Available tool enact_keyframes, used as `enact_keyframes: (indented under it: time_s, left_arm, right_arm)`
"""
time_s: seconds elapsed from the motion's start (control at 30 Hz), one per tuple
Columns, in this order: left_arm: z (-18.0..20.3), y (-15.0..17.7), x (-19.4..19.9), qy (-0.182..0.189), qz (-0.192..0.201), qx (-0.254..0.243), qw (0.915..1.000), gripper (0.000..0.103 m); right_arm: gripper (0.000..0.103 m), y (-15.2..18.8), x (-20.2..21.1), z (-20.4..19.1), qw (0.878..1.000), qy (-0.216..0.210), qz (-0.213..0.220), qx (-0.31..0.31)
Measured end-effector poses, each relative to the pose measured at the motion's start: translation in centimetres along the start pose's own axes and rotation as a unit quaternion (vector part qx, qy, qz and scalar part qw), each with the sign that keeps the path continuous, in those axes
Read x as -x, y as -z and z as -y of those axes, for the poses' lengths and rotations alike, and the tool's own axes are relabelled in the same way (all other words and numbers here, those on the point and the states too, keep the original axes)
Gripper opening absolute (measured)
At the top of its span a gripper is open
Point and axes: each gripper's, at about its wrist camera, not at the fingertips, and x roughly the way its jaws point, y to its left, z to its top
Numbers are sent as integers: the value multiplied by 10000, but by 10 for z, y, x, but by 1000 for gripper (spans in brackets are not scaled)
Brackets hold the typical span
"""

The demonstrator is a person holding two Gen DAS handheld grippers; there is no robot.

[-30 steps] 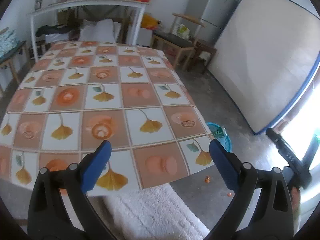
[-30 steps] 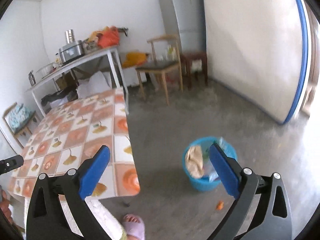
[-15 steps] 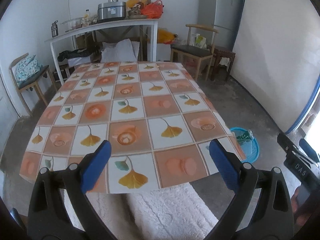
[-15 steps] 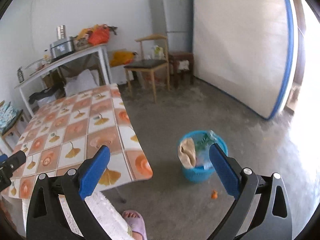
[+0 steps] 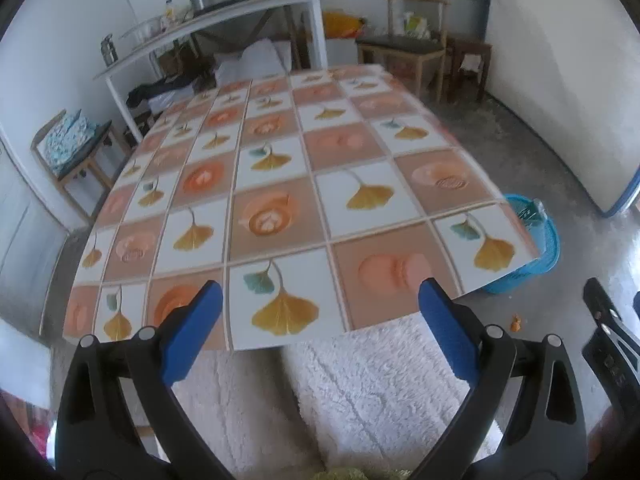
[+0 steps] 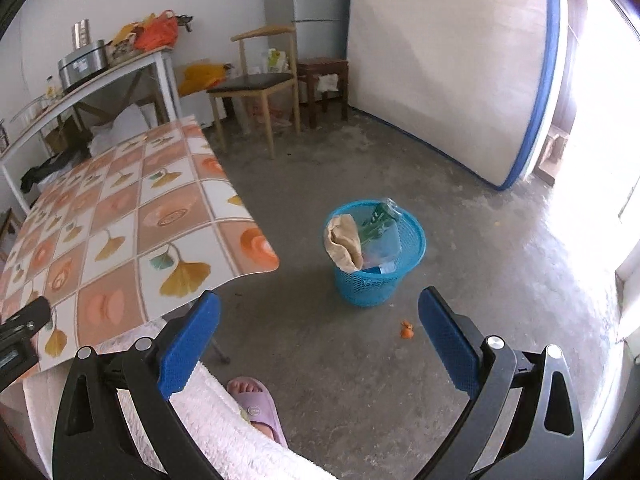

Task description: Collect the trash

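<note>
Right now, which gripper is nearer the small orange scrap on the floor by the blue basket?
Right. The right gripper hangs open over the floor, the orange scrap just inside its right finger. The left gripper faces the table, the scrap off to its right.

Your right gripper (image 6: pixel 319 326) hangs with its jaws wide apart over bare concrete floor (image 6: pixel 360 380), so you've got open room straight ahead to the blue basket (image 6: pixel 376 276) and the small orange scrap (image 6: pixel 406 331) just beside it. On your left the table (image 6: pixel 120 240) edge juts out, and a slippered foot (image 6: pixel 254 400) sits low by the white fleece garment (image 6: pixel 224 432). Your left gripper (image 5: pixel 320 326), also spread wide, faces a bare tabletop (image 5: pixel 280 184), while the basket (image 5: pixel 538 240) is half tucked behind the table's right corner.
</note>
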Motion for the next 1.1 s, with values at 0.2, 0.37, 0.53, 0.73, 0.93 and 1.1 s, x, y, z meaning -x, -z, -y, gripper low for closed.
enact_keyframes:
  time_s: [0.2,0.37,0.53,0.73,0.93,1.1]
  left_arm:
    - [-6,6,-3,-217,-145,86,9996,94]
    - [-11,7,-3,-307,-189,133,9993,94]
    - [-14,8,-3,-382,-248,163,9988,94]
    - [-17,7,-2,-456,-244,198,9985,94]
    - [-17,5,-2,-474,-279,184,9983,94]
    - [-13,6,-3,-427,-278,121,9986,94]
  right_arm:
    - [97,-1,6,-7,9996,-185,119,188]
    - [97,1,7,-11,9986,-418,76,305]
    - [97,1,4,-19,9973,-597,27,429]
    - [97,1,0,-23,9965,-710,-61,439]
    - [97,1,-2,-23,9964,-732,-105,424]
    - [97,1,-5,-21,9965,-724,-152,378]
